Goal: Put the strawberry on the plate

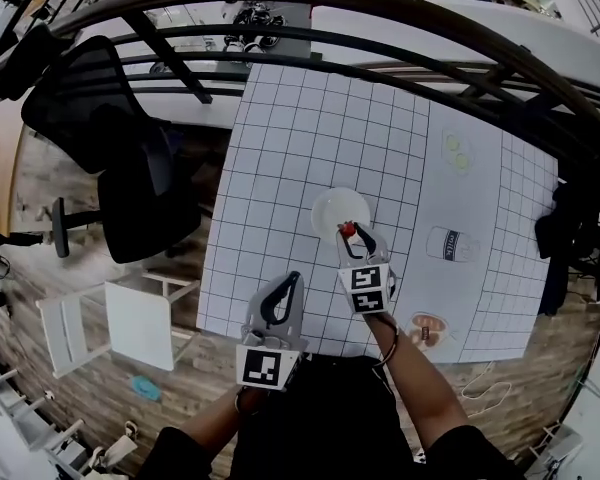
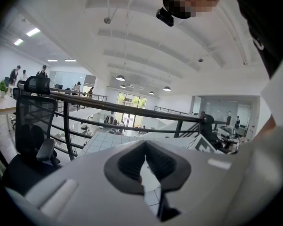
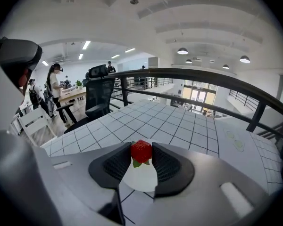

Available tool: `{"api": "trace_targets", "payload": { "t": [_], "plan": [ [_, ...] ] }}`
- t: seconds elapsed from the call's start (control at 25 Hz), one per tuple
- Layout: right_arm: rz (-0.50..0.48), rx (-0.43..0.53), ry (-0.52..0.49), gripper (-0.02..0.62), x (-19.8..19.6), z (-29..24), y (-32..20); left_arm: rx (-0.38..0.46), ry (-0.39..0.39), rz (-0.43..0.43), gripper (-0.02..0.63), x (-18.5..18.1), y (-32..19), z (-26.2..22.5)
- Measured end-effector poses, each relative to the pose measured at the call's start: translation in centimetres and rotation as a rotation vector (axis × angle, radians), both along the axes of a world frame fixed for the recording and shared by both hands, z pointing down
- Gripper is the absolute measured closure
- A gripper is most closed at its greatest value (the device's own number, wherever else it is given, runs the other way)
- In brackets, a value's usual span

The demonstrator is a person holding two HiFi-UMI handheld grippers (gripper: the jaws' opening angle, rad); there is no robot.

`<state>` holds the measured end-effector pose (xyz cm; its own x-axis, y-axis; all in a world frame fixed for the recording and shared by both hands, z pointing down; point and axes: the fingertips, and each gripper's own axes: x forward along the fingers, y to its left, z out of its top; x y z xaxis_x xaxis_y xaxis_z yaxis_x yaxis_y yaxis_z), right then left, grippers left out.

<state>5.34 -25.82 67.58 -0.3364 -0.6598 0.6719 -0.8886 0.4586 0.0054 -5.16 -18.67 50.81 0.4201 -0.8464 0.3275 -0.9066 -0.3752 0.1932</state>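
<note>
Head view: right gripper (image 1: 349,233) above near rim of plate (image 1: 332,206) on gridded table (image 1: 280,158); left gripper (image 1: 296,280) nearer, beside the plate.
Right gripper view: strawberry (image 3: 141,150) pinched between jaw tips, plate underneath.
Left gripper view: jaw tips touching, nothing between; railing (image 2: 132,112) beyond.

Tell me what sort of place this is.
Probably an open-plan office, seemingly on a raised floor. A black office chair stands by the gridded table. A railing seems to overlook a lower level. People stand at desks beyond.
</note>
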Motion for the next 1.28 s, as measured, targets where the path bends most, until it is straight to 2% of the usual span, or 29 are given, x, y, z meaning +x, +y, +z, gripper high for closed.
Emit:
{"api": "trace_targets", "payload": {
  "t": [0.16, 0.32, 0.8, 1.28],
  "plan": [
    [-0.024, -0.025, 0.014, 0.460, -0.3, 2.1, -0.8, 0.017, -0.021, -0.001, 0.595, -0.4, -0.6, 0.6],
    [-0.027, -0.028, 0.051, 0.460, 0.1, 3.6, -1.5, -0.021, -0.042, -0.002, 0.595, -0.7, -0.8, 1.7],
    [-0.043, -0.108, 0.047, 0.460, 0.4, 7.7, -2.4, -0.070, 0.006, -0.008, 0.595, 1.5, -0.6, 2.7],
    [-0.044, -0.103, 0.063, 0.459, -0.1, 9.4, -2.8, -0.063, -0.018, -0.043, 0.595, 0.2, -0.8, 2.6]
  ]
}}
